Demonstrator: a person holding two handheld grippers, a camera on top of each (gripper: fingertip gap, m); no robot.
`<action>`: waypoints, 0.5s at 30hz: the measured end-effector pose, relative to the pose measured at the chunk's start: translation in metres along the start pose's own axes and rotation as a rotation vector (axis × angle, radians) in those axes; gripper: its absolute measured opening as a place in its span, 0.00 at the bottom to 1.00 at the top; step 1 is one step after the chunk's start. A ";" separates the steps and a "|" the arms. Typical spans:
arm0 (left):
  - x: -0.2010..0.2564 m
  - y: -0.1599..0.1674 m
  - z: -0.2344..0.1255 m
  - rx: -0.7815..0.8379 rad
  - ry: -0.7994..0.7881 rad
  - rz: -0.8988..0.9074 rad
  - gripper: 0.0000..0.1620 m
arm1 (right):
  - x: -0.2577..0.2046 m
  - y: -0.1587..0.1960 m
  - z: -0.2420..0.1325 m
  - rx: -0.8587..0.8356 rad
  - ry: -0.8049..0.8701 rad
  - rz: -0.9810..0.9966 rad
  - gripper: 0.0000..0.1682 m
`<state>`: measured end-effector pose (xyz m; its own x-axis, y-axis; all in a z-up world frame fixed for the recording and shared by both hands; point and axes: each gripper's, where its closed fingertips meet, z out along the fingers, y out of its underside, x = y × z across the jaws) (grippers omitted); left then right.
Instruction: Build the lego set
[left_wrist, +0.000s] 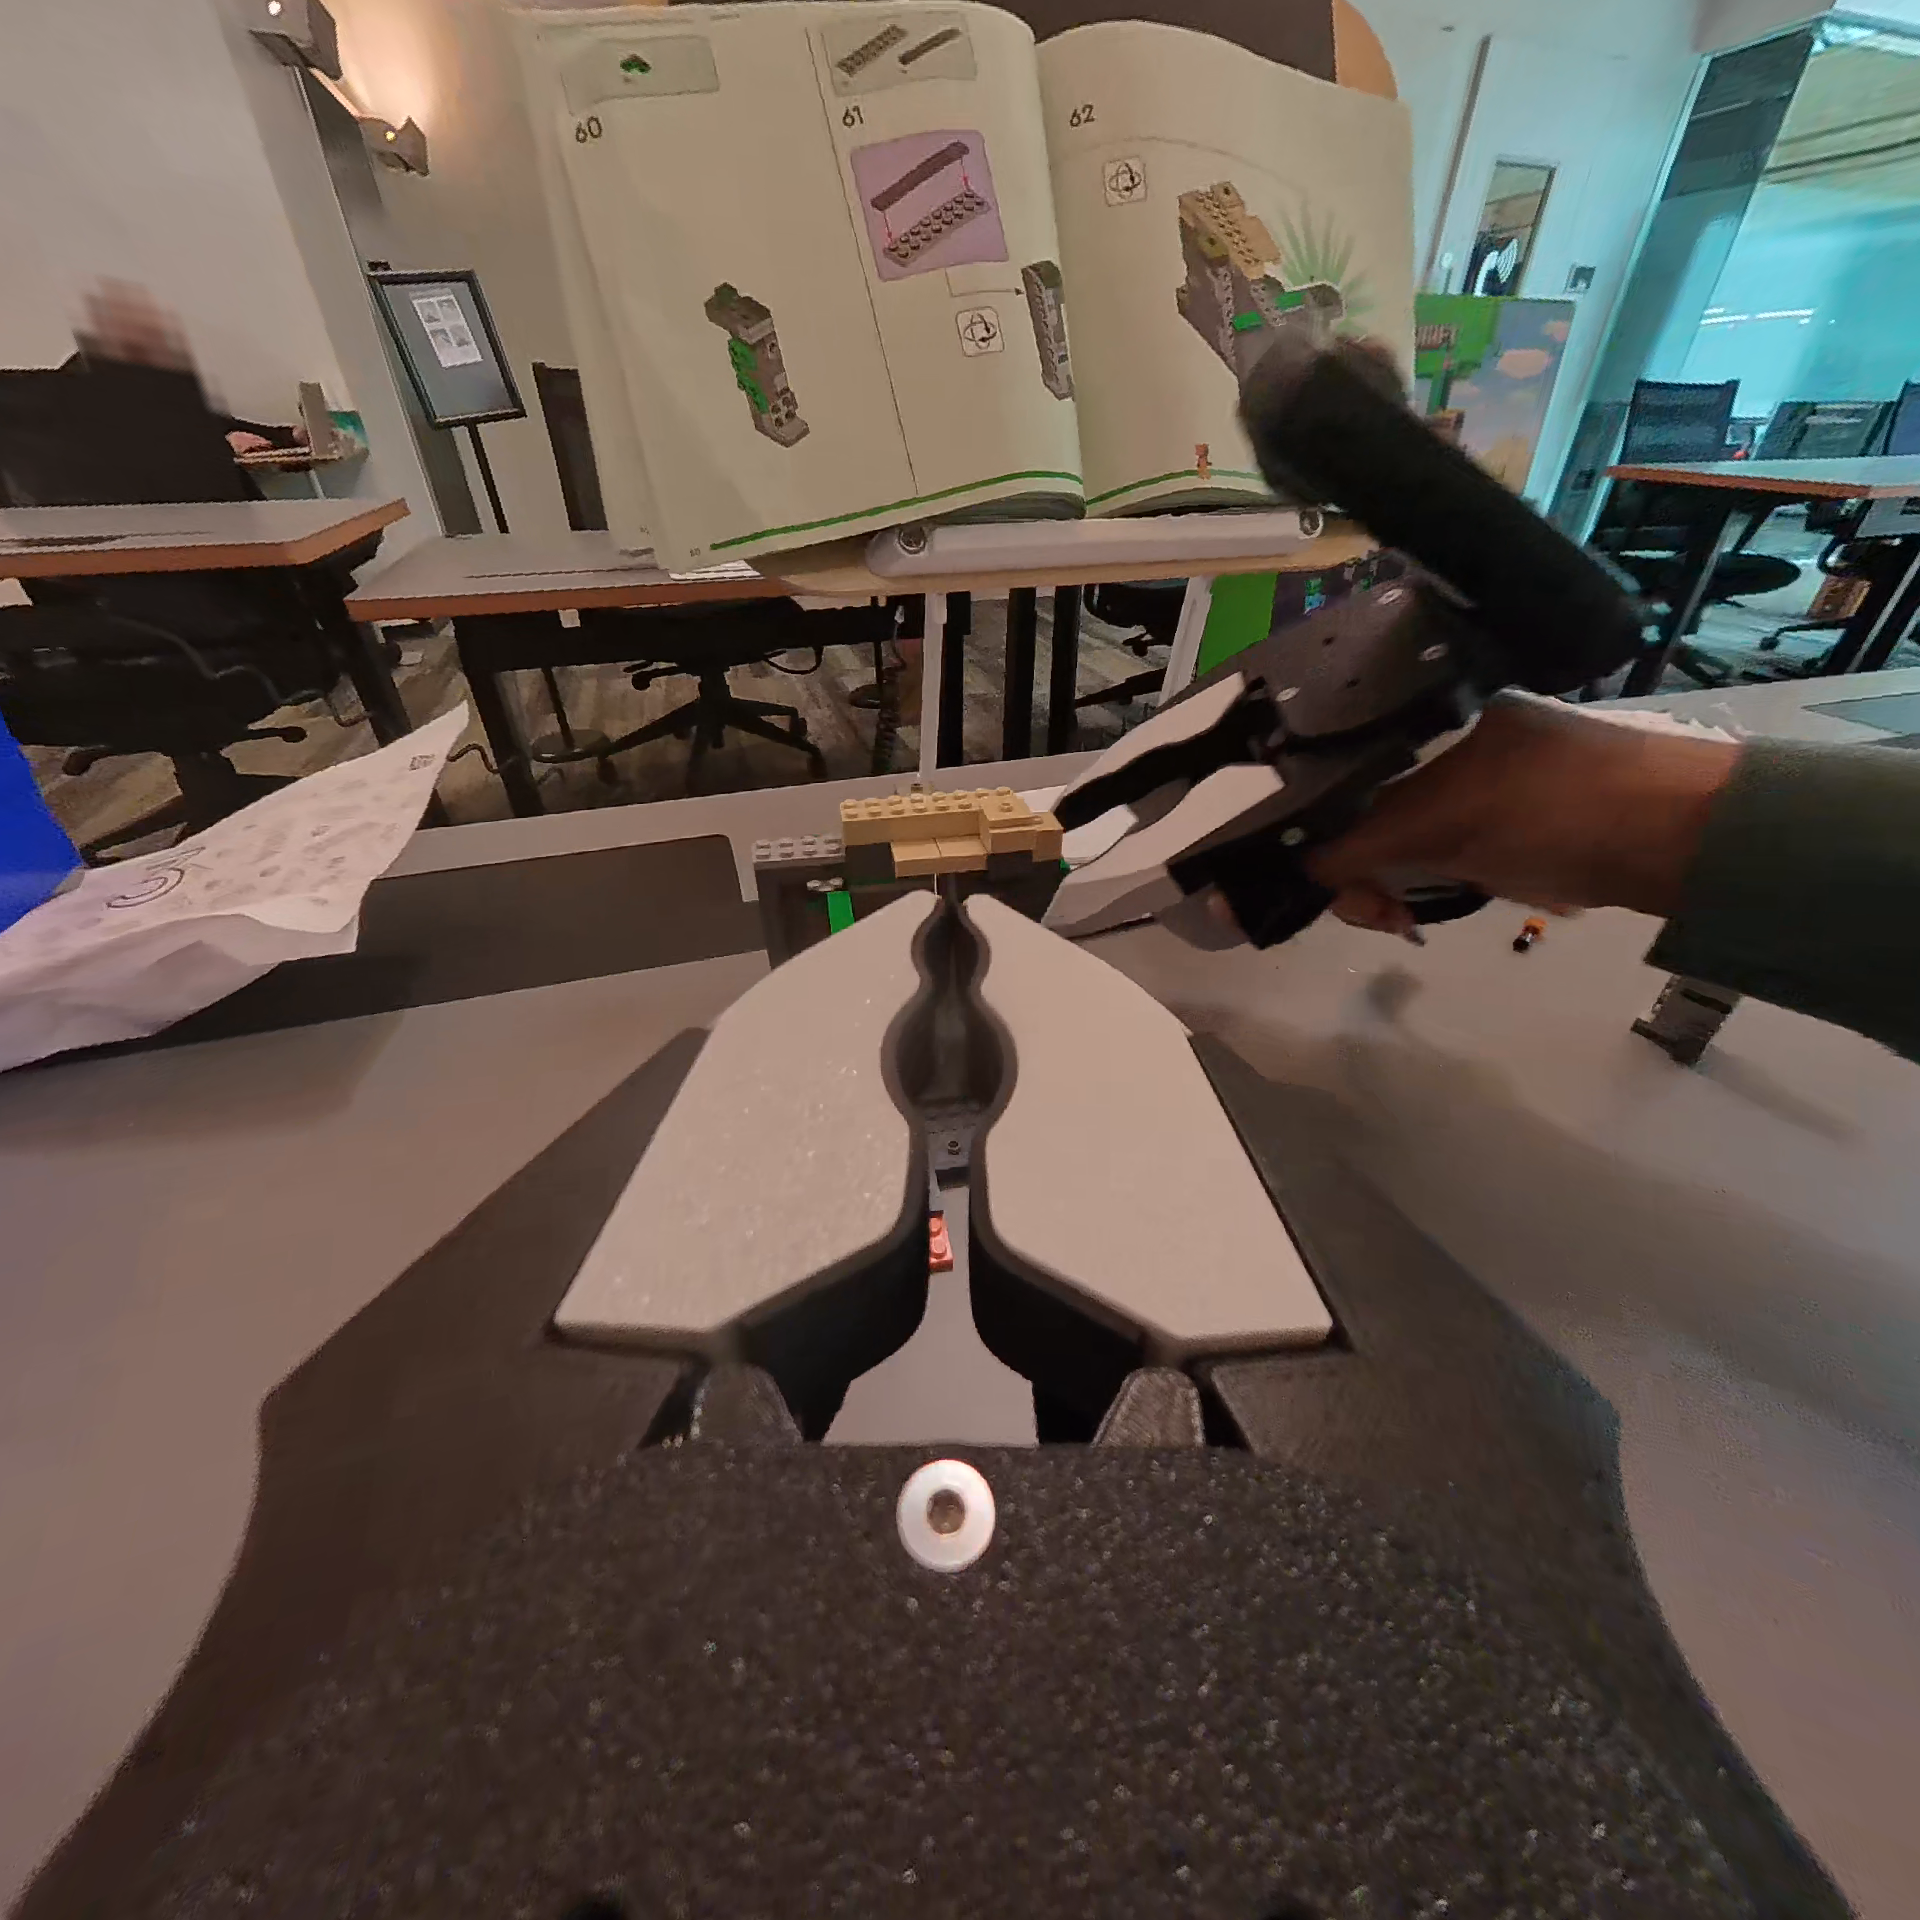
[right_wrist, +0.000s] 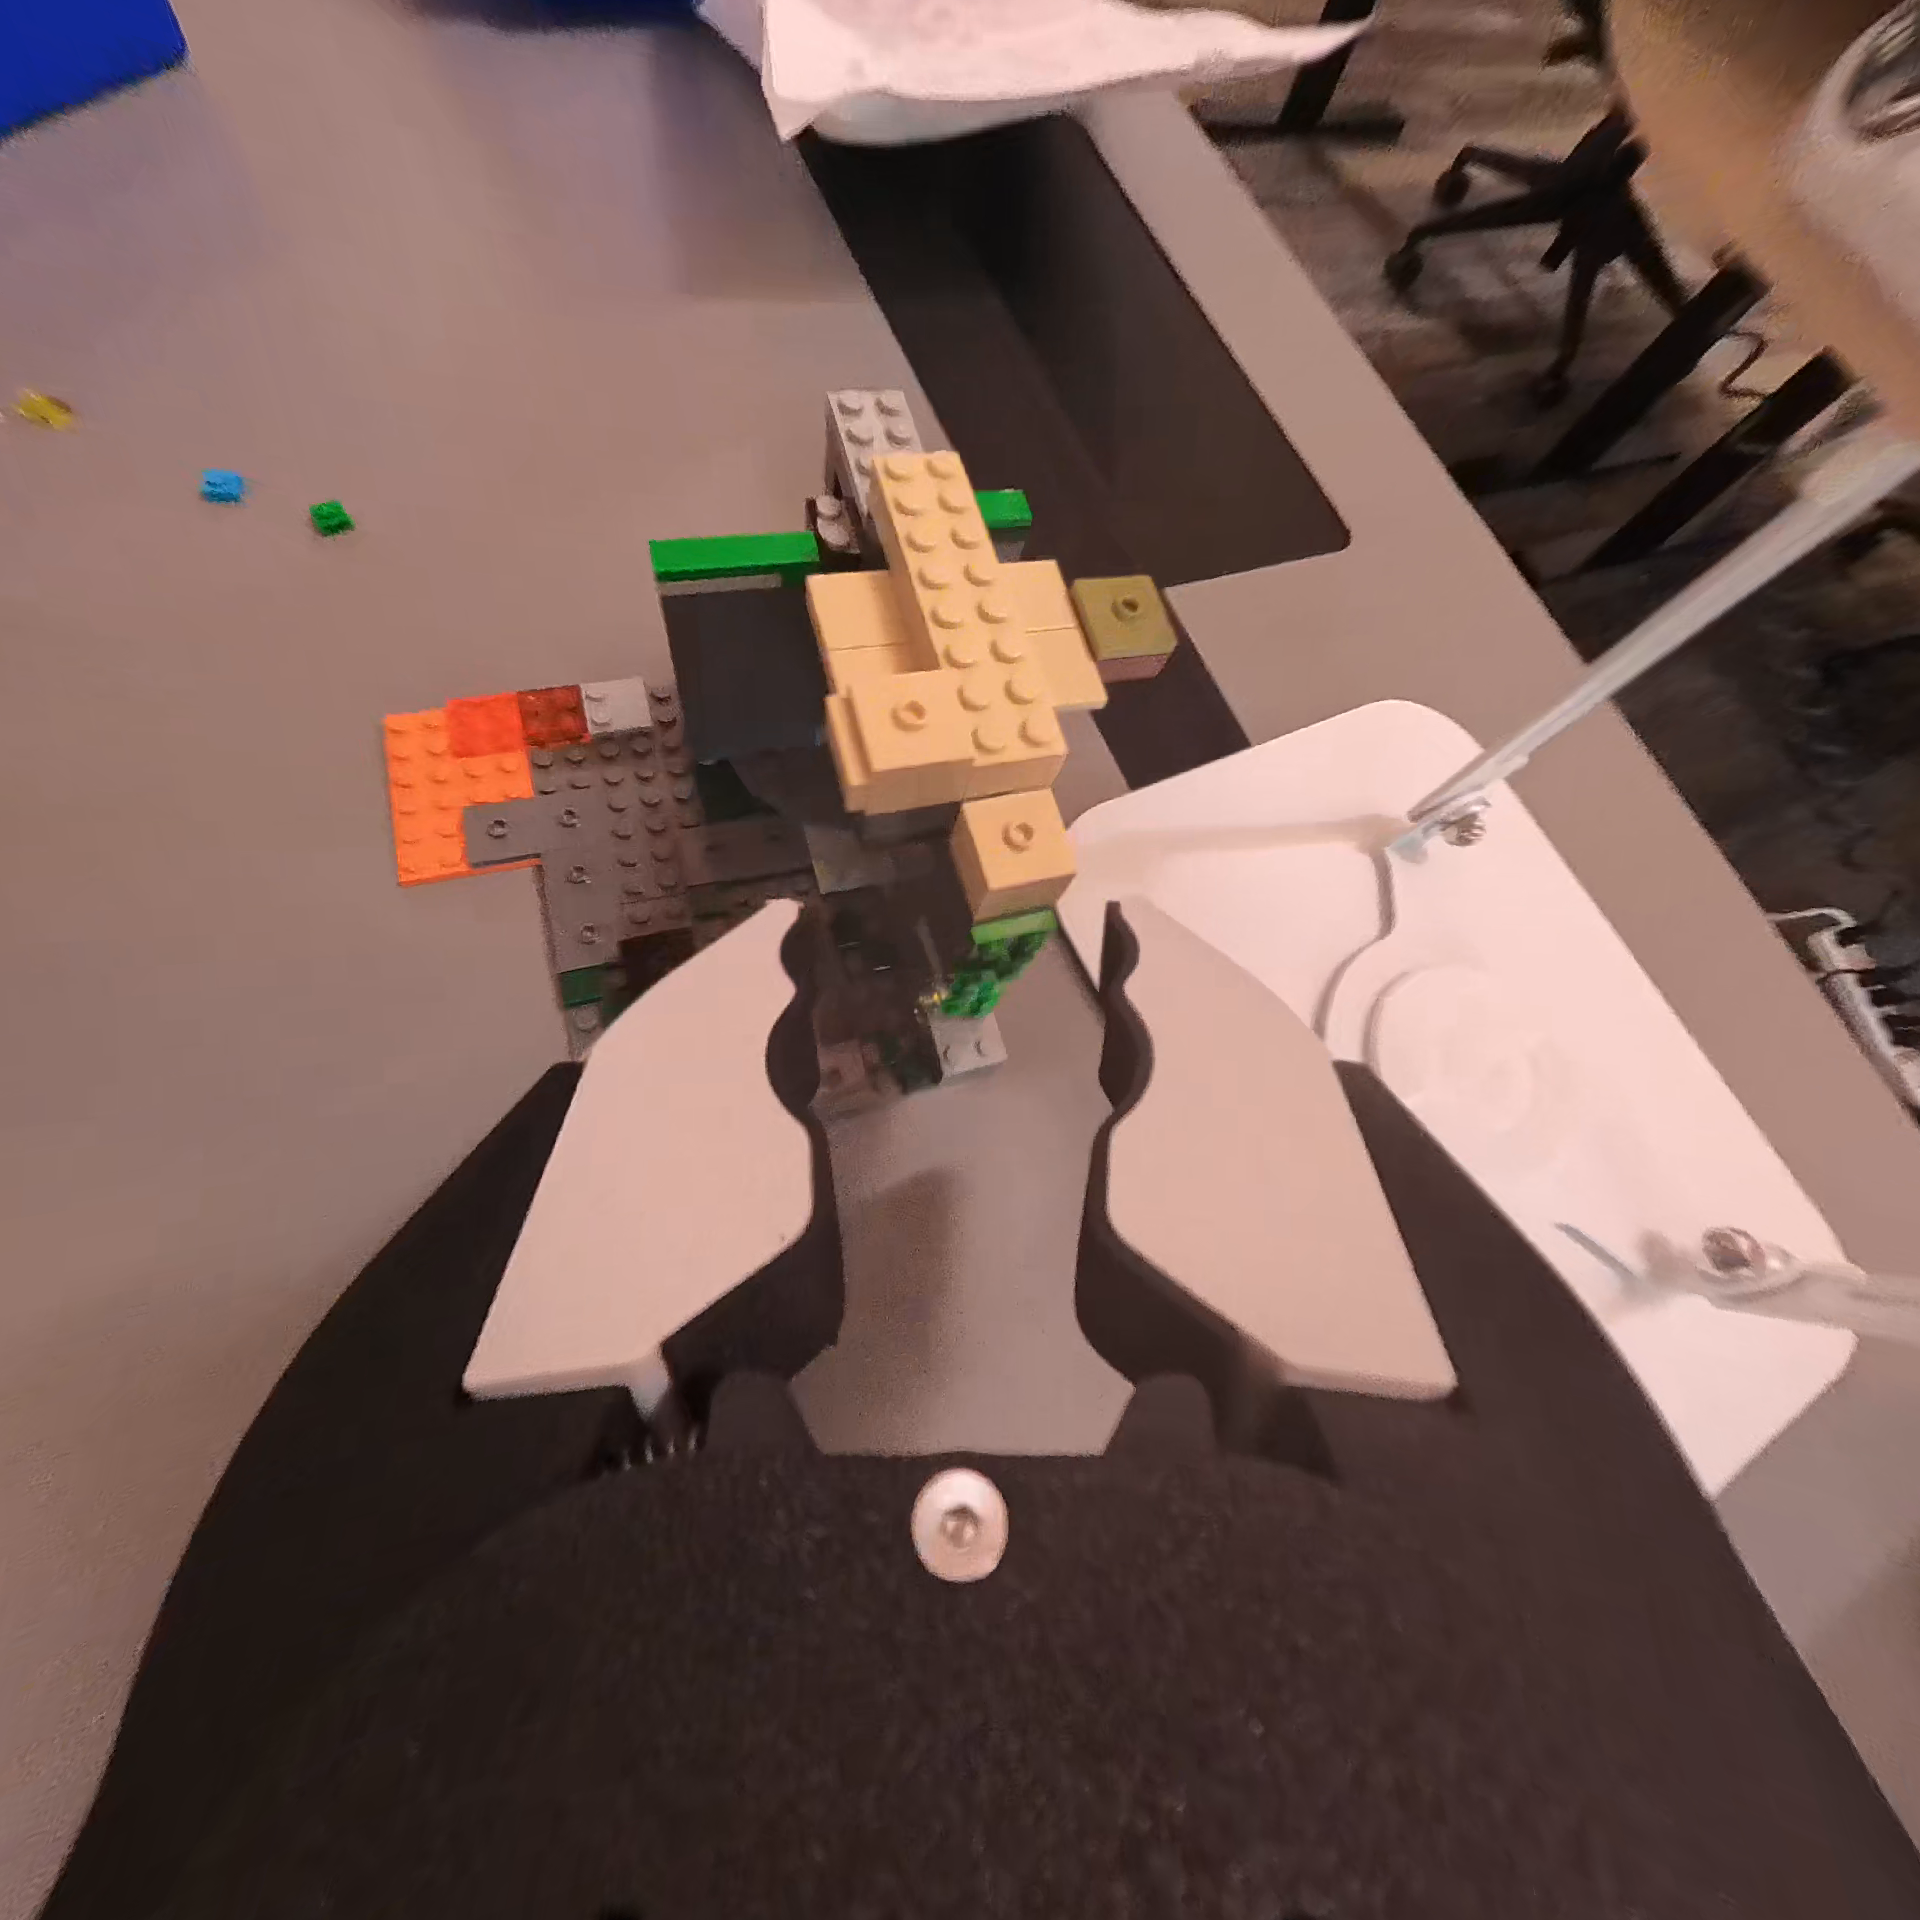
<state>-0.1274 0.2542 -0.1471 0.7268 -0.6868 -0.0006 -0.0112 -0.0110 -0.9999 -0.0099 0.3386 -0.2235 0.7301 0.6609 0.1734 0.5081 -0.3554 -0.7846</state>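
The build is well along but not finished, as I judge it. The lego model stands on the grey table, straight ahead at twelve o'clock from my right gripper, whose fingers are spread wide apart with nothing between them, hovering just short of the model's lower green and dark bricks. A tan studded top already crowns the dark tower, and a flat orange and grey base spreads out at nine o'clock from it. My left gripper points at the same model from the table level, its fingers pressed together at the tips; small dark and reddish pieces show through the gap lower down, but I cannot tell whether they are gripped or simply lie on the table beneath. The instruction booklet stands open on a stand at twelve o'clock beyond the model, so further pages probably remain. Loose bricks are left: a blue one, a green one and a yellowish one lie well apart from the model, toward ten o'clock in the right wrist view. A crumpled paper bag rests at nine o'clock.
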 end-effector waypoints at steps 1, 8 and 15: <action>0.000 -0.002 0.000 0.005 0.002 0.003 0.00 | 0.001 0.001 0.007 -0.012 -0.014 0.002 0.31; -0.007 0.001 0.005 0.002 0.000 0.008 0.00 | -0.003 0.002 0.032 -0.016 -0.059 -0.005 0.16; -0.016 -0.003 0.002 0.022 -0.020 -0.017 0.00 | -0.024 -0.008 0.007 0.047 -0.217 0.030 0.10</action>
<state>-0.1377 0.2666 -0.1443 0.7405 -0.6718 0.0162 0.0163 -0.0063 -0.9998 -0.0346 0.3301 -0.2256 0.6269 0.7788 0.0214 0.4616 -0.3492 -0.8154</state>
